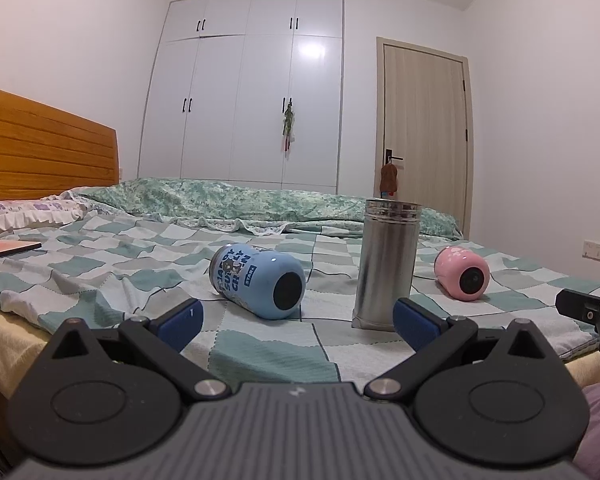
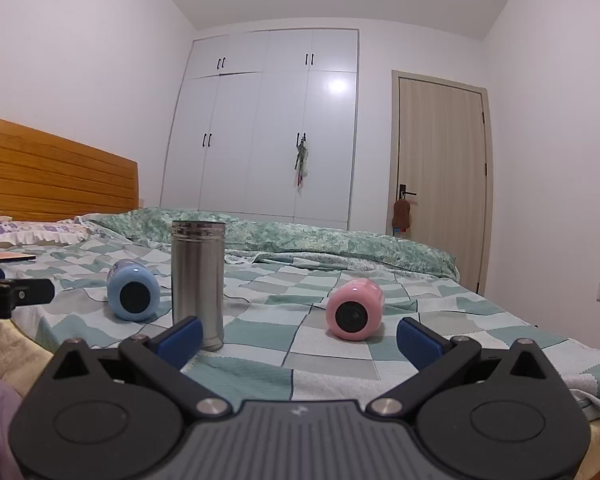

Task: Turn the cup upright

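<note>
A blue printed cup (image 1: 258,282) lies on its side on the checked bedspread, its dark end facing me; it also shows in the right wrist view (image 2: 133,297). A pink cup (image 1: 462,273) lies on its side to the right, also in the right wrist view (image 2: 355,309). A steel tumbler (image 1: 386,264) stands upright between them, also in the right wrist view (image 2: 198,276). My left gripper (image 1: 296,326) is open and empty at the bed's near edge, short of the blue cup. My right gripper (image 2: 298,340) is open and empty, short of the pink cup.
The checked bedspread (image 1: 112,264) covers the bed, with a folded green quilt (image 1: 236,200) behind the cups. A wooden headboard (image 1: 40,148) and pillows are at left, with a flat reddish book (image 1: 8,249). A white wardrobe (image 1: 252,92) and a door (image 1: 424,132) stand beyond.
</note>
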Demonstrator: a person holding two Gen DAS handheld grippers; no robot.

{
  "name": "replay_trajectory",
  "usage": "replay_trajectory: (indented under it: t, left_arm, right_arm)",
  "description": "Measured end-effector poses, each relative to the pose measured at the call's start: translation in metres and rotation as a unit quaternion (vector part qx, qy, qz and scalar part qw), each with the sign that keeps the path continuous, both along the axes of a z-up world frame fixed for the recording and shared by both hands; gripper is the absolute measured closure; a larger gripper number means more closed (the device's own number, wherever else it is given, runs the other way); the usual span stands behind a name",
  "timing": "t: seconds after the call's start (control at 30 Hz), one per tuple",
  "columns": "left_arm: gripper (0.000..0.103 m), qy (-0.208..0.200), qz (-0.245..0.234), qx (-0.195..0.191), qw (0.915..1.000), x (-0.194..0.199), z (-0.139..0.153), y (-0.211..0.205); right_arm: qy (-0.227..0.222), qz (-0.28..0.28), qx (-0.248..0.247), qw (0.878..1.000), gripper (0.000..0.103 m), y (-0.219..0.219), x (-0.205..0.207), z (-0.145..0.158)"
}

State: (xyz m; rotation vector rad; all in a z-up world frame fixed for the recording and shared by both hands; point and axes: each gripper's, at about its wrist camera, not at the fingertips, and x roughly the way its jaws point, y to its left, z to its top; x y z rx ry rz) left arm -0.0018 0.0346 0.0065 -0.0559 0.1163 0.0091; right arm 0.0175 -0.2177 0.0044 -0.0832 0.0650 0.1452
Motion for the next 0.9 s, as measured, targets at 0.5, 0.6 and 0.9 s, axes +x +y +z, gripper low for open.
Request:
replay_trajectory:
  t: [0.5,0.6,0.9]
  left_arm:
    - [0.0,0.0,0.0,-0.001,1.0,-0.0001,0.0,-0.0006]
    - [0.0,-0.001,0.0,0.0,1.0,-0.0002,0.0,-0.0003]
    - [0.0,-0.001,0.0,0.0,1.0,-0.0002,-0.0001,-0.001]
  right_arm:
    - [0.001,-0.003,0.002,1.0,0.0,-0.0017,-0.0003,-0.001]
    - [0.001,-0.003,0.002,1.0,0.0,-0.0017,-0.0003,-0.0009]
    - [0.001,-0.003,0.002,1.0,0.0,-0.0018,-0.0003,-0.001]
